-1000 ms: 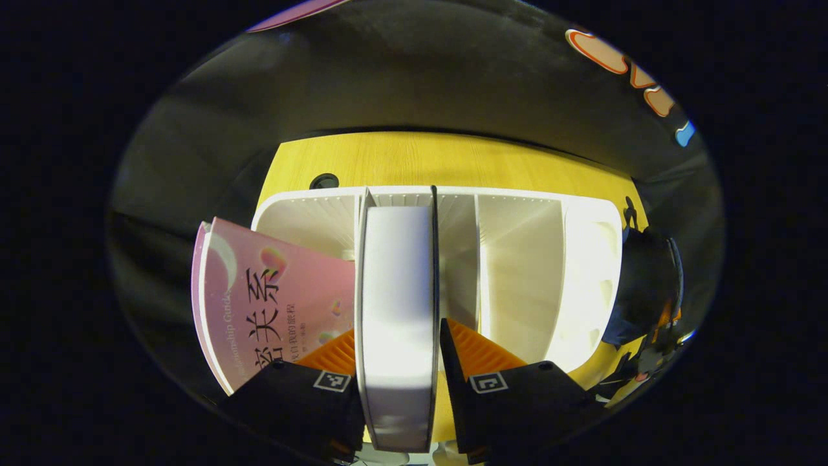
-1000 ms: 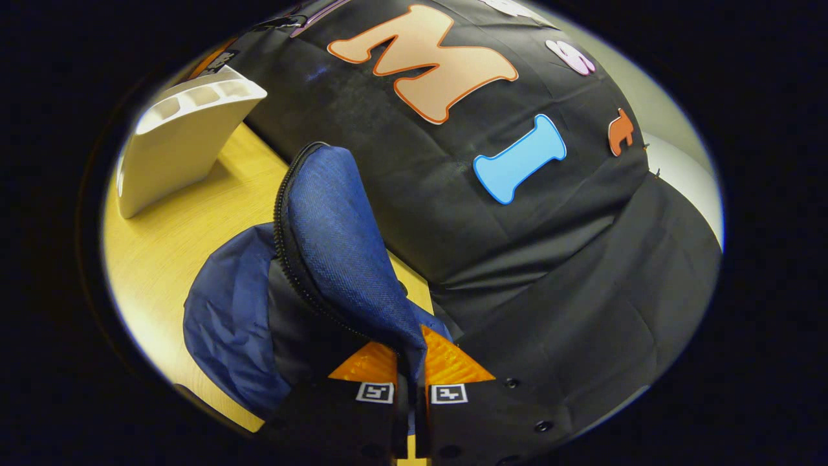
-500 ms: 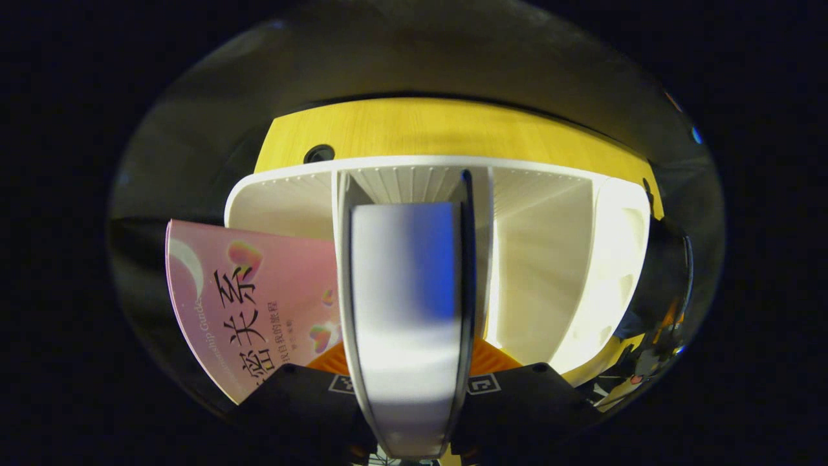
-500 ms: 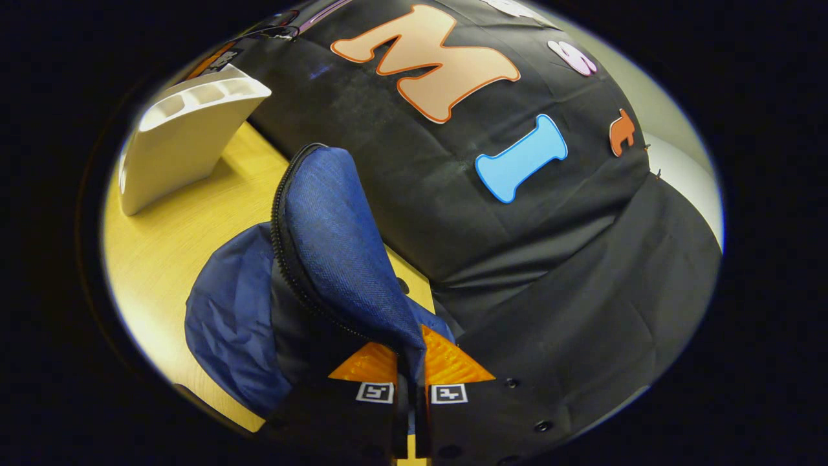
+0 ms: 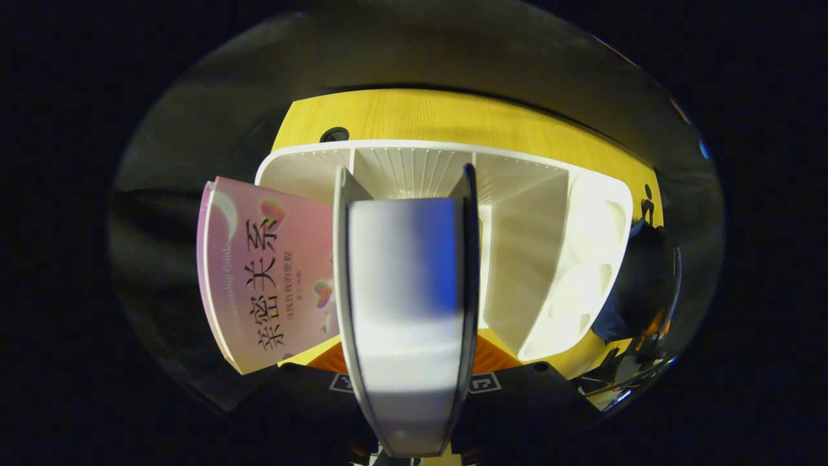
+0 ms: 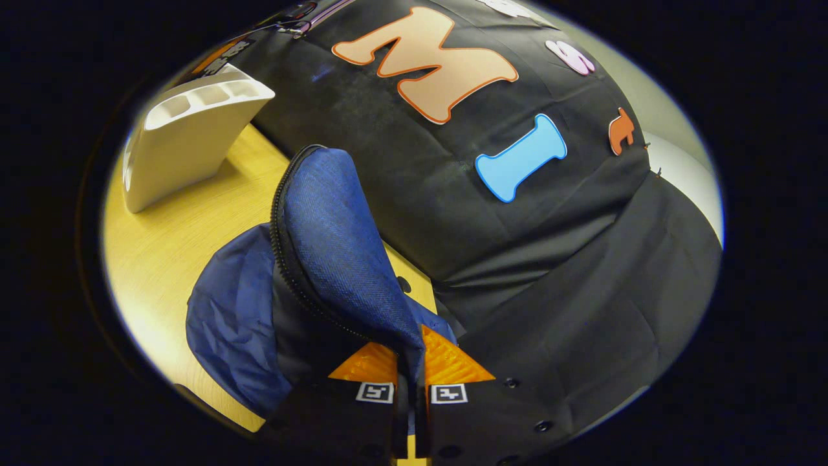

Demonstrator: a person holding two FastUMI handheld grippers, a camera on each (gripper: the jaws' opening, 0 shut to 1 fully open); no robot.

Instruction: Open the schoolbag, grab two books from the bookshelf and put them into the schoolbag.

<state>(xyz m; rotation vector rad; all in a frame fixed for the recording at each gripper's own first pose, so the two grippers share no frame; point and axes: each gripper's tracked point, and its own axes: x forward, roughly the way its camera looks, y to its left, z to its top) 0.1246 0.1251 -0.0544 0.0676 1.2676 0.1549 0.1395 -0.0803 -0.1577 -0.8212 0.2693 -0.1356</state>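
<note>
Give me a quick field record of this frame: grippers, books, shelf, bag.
left gripper: shut on thick book, page edges toward the camera
thick book position: raised in front of the white bookshelf's middle slot
pink book: leaning at the bookshelf's left end
bookshelf slots: the right-hand ones look empty
right gripper: shut on flap of the blue schoolbag, flap held up
schoolbag: on the wooden table, zipper open
task stage: first book gripped, not yet in the bag
</note>
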